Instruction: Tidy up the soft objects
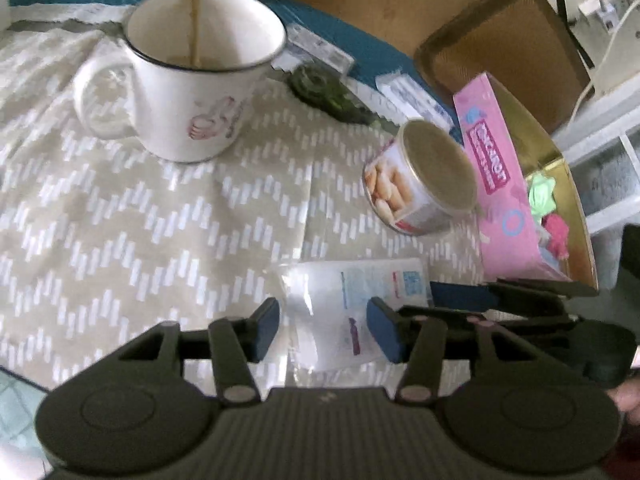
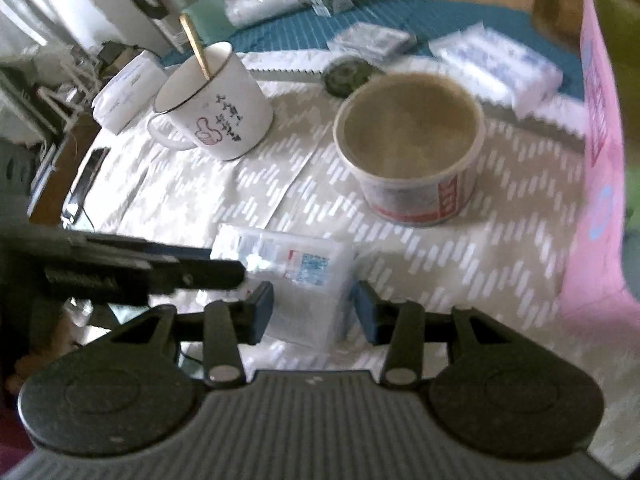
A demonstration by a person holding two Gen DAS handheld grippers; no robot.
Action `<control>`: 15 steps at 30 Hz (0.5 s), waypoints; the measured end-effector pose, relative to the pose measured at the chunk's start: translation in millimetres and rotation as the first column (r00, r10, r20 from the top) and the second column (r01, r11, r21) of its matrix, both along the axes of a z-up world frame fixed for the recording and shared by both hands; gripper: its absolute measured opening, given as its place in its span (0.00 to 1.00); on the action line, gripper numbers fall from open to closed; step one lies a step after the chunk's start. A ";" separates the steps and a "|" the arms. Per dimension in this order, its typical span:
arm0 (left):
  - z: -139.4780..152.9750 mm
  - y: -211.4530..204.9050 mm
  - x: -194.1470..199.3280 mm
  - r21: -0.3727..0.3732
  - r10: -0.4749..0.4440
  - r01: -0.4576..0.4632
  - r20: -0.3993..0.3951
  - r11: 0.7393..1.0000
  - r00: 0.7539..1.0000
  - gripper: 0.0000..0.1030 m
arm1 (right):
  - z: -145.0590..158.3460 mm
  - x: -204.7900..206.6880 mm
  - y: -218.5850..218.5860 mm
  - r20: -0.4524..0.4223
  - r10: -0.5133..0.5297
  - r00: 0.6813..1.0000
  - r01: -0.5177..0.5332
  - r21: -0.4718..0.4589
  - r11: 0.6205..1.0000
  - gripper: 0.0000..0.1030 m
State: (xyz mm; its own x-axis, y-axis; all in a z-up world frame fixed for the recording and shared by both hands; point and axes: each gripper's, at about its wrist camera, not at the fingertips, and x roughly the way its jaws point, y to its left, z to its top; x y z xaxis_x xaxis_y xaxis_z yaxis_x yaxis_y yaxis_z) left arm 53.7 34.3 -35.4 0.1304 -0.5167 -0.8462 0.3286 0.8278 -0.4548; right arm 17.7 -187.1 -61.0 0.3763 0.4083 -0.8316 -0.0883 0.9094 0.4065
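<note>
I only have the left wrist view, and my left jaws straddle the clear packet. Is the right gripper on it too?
Observer: The right gripper is open, with the clear packet between its pads. I see no pinch.
Operator: Anything past the mug's handle side?
Observer: Yes, a white pack lies just beyond the mug.
Operator: And further back?
Observer: A steel kettle stands behind them, off the cloth.
</note>
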 end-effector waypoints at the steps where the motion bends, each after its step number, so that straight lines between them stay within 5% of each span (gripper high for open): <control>1: 3.1 2.5 -1.5 -0.002 0.013 -0.013 0.009 1.000 1.000 0.52 | 2.5 -2.5 1.7 0.019 0.019 1.000 -0.019 -0.018 1.000 0.49; 7: 8.8 15.4 -1.7 0.000 0.077 -0.077 0.020 0.997 0.997 0.51 | -3.9 -3.6 23.3 0.065 0.161 0.985 -0.153 -0.115 0.982 0.55; 15: -1.4 -16.4 -10.1 0.022 -0.016 0.017 -0.029 1.000 0.999 0.47 | -2.1 -14.0 5.5 0.029 0.181 0.983 -0.176 -0.113 0.978 0.53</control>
State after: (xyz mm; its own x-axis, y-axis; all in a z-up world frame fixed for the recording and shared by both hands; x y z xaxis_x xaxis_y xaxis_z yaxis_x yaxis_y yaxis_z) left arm 43.5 17.9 -36.8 0.0975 -0.4993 -0.8609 0.3293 0.8325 -0.4455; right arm 3.8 -181.6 -63.1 0.3387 0.3793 -0.8611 -0.2671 0.9163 0.2986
